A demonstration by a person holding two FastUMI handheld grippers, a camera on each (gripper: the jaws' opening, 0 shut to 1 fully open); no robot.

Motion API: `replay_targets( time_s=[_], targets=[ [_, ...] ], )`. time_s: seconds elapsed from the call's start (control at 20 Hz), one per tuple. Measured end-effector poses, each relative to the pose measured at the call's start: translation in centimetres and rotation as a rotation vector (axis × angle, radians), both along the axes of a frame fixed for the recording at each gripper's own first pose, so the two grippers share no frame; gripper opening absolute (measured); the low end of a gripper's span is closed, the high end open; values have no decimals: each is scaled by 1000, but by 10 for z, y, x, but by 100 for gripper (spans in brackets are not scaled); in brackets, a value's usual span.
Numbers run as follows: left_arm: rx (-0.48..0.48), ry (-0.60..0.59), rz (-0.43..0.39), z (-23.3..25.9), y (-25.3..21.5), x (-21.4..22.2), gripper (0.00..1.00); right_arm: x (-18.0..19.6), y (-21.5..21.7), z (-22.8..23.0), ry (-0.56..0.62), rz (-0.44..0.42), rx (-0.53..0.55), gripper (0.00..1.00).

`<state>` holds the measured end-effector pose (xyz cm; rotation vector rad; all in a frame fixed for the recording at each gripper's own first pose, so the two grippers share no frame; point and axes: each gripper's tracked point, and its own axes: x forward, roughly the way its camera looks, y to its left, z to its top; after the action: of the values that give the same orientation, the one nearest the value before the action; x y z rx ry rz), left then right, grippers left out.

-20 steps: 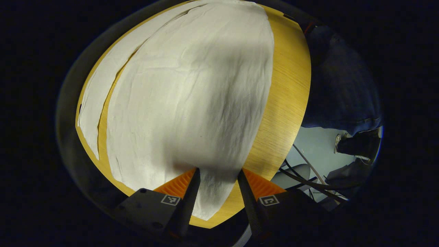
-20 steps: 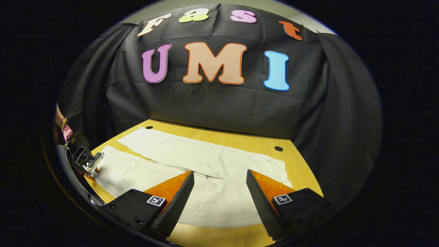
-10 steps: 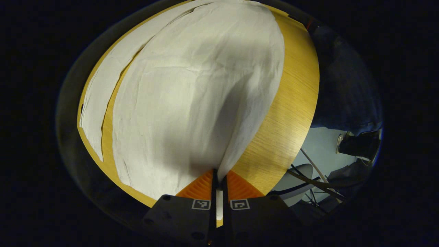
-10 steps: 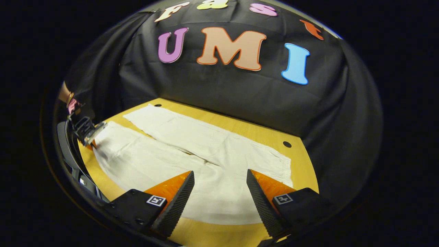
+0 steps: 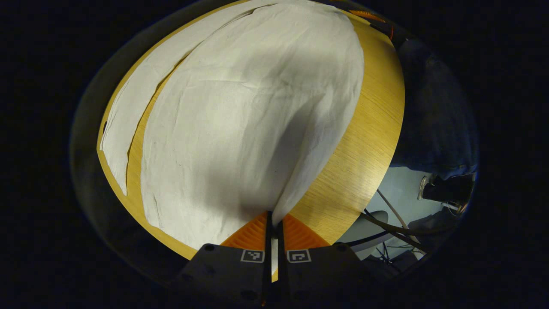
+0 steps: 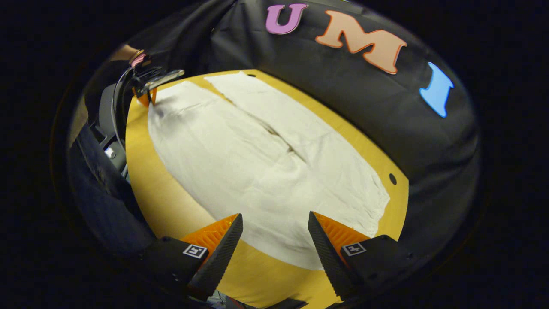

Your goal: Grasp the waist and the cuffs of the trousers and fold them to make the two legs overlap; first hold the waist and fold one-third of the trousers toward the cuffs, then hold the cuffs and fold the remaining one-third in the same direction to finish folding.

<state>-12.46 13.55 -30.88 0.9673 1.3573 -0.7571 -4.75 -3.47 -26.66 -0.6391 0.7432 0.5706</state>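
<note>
The trousers point(image 6: 266, 171) lie spread flat on the wooden surface point(image 6: 171, 206), pale and lightly creased, with the two legs side by side and a narrow gap of wood showing between them toward the cuff end. In the right gripper view the waist is the near, wide end and the legs run away toward the far left corner. In the left gripper view the near leg point(image 5: 240, 128) fills most of the surface point(image 5: 364, 141), and the far leg point(image 5: 128, 111) lies beside it at the left, apart from it by a thin strip of wood.

The left gripper point(image 5: 273, 219) has its jaws closed together on the corner of the near leg's cuff; the cloth rises into a ridge that runs up from between the fingers. The same gripper shows in the right gripper view at the far left corner of the trousers point(image 6: 148, 92), at the cuff.

The right gripper point(image 6: 274, 240) hovers above the waist edge with its jaws wide apart and nothing between them; cloth and bare wood show through the gap.

Beyond the surface's edge in the left gripper view are a person's dark trouser leg point(image 5: 433, 120), a shoe point(image 5: 446, 191), a pale floor point(image 5: 403, 189) and some cables point(image 5: 386, 225).
</note>
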Motion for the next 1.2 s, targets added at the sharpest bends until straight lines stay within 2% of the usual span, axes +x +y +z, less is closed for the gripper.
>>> replay_targets(
  time_s=[0.2, 0.6, 0.65, 0.7, 0.8, 0.85, 0.9, 1.0, 1.05, 1.1, 1.2],
  targets=[
    [-2, -2, -2, 0, 0, -1, 4, -11, -11, -31, 112, 98, -94, 98],
    [-1, -4, 18, -2, 0, 0, 4, -21, -15, -65, 288, 166, -152, 98],
    [-1, -5, 17, -1, 0, 0, 4, -22, -14, -66, 304, 172, -150, 90],
    [0, -6, 17, -1, 0, 0, 4, -24, -14, -68, 326, 177, -143, 93],
    [1, -7, 17, -2, 0, 0, 4, -24, -15, -70, 370, 158, -136, 90],
    [1, -7, 18, -2, 0, 1, 4, -22, -15, -69, 381, 146, -147, 79],
    [0, -8, 18, -2, 0, 0, 4, -22, -14, -70, 391, 134, -158, 87],
    [-1, -8, 18, -2, 0, 1, 4, -21, -15, -71, 402, 127, -184, 82],
    [-1, -7, 17, -2, -1, 2, 4, -20, -15, -69, 406, 116, -188, 70],
    [-1, -5, 16, -3, -2, 1, 4, -19, -17, -68, 406, 110, -193, 69],
    [-2, 2, 18, -3, -3, 3, 4, -19, -17, -68, 397, 108, -200, 53]
  ],
)
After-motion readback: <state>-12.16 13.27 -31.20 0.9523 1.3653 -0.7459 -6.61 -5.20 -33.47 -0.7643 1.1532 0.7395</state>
